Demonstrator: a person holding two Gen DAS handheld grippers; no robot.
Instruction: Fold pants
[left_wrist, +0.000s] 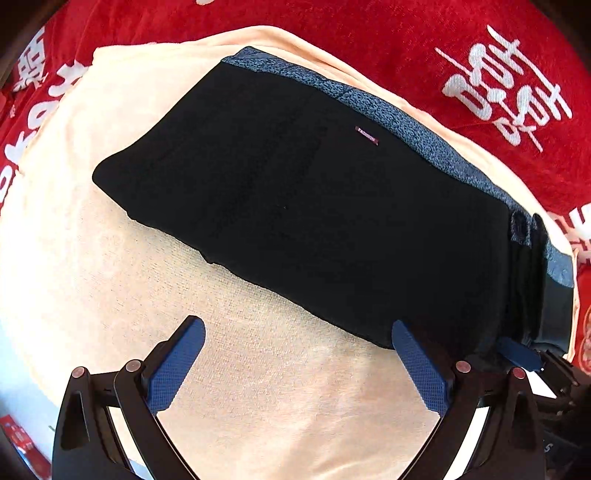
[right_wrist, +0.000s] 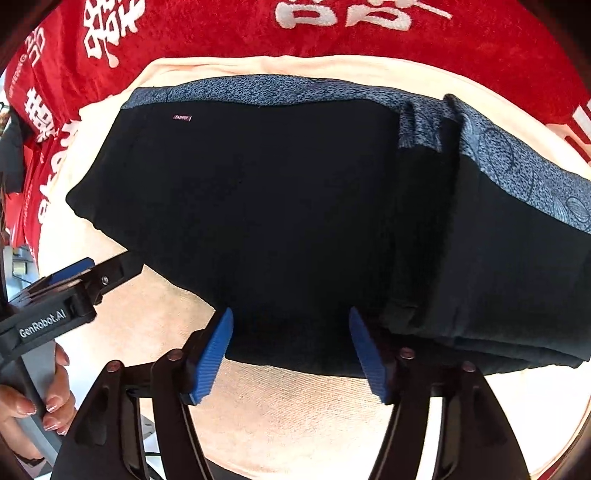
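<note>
Black pants (left_wrist: 295, 192) with a speckled blue side stripe (left_wrist: 399, 114) lie folded on a cream towel (left_wrist: 258, 369). They also show in the right wrist view (right_wrist: 295, 206), with a folded layer stacked at the right (right_wrist: 498, 258). My left gripper (left_wrist: 297, 328) is open and empty, just short of the pants' near edge. My right gripper (right_wrist: 291, 317) is open, its fingertips at the near edge of the pants, nothing held. The left gripper also shows in the right wrist view (right_wrist: 88, 275), at the left.
A red cloth with white characters (left_wrist: 480, 74) covers the surface under and behind the towel; it also shows in the right wrist view (right_wrist: 221, 33). A hand with painted nails (right_wrist: 40, 398) holds the left gripper's handle.
</note>
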